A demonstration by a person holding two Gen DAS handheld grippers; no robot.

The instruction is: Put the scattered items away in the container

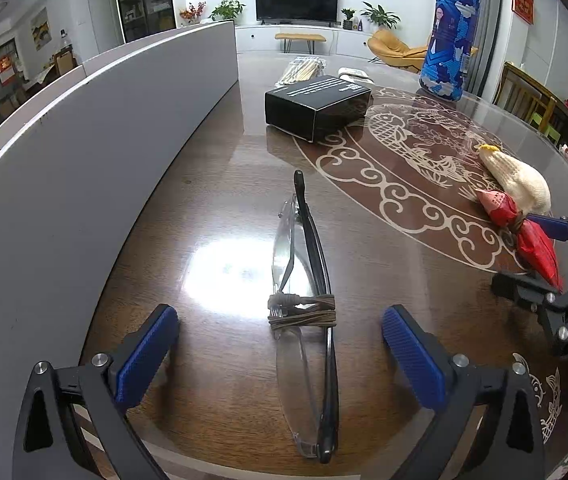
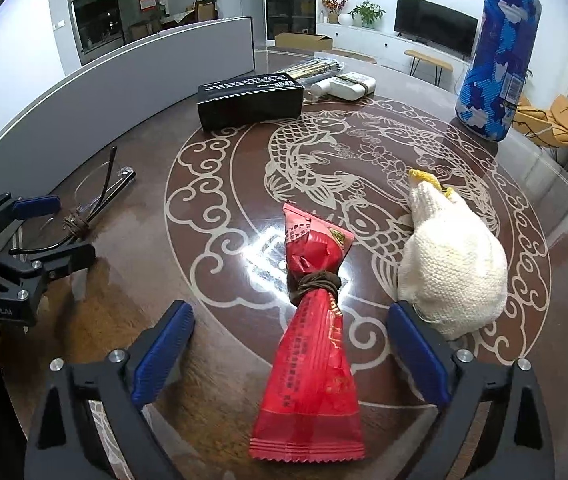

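Both grippers hang wide open and empty over the table [image 1: 224, 184]. The left gripper [image 1: 280, 354] straddles the folded glasses [image 1: 308, 320], whose long axis runs straight ahead between the blue pads. The right gripper [image 2: 290, 354] straddles the red packet [image 2: 312, 344] the same way, lengthwise, with the white knitted glove [image 2: 452, 264] just beside its right finger.

Grey container wall [image 1: 84, 168] blocks left; black box [image 2: 250, 100] ahead; knitted glove [image 2: 452, 268] crowds right; centre tabletop [image 2: 212, 184] free.

Both grippers' fingers [image 1: 146, 354] spread wide
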